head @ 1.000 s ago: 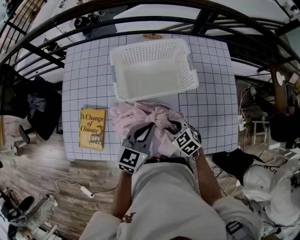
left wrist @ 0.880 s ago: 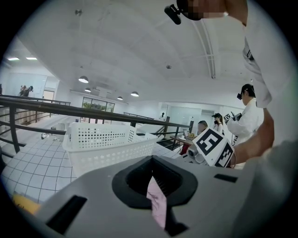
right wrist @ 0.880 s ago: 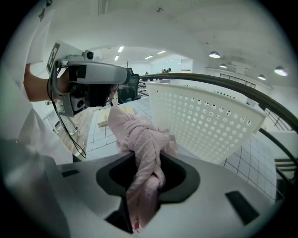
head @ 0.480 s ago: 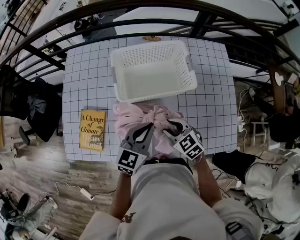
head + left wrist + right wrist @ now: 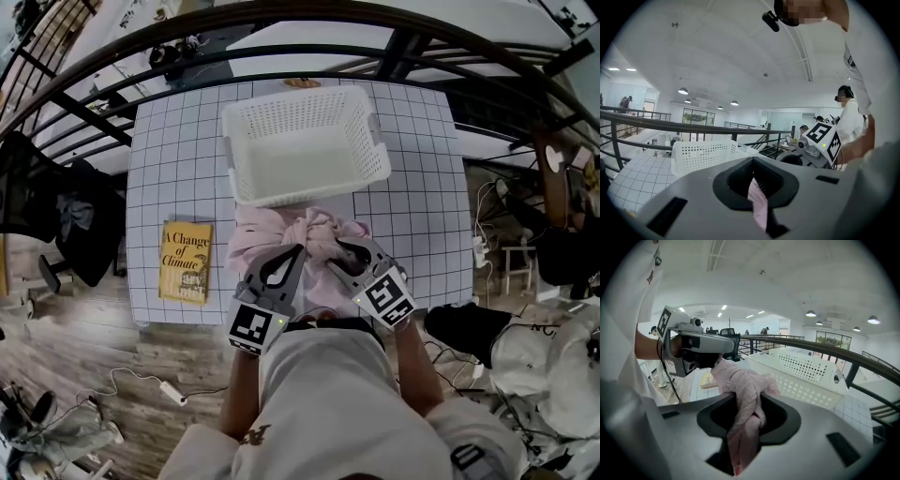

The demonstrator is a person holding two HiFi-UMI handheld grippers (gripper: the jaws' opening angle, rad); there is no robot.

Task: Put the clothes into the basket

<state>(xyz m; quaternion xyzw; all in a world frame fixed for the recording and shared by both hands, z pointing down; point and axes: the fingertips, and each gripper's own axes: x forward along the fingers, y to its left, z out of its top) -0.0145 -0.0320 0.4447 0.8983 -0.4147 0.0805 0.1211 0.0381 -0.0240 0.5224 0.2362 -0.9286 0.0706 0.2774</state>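
left gripper clamped on thin pink garment fold | right gripper clamped on thick twist | garment bunched mid-frame, just below basket | basket straight up-frame from both grippers, equally near

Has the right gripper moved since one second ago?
Yes. The right gripper has risen toward the camera, away from the basket, with the pink garment.
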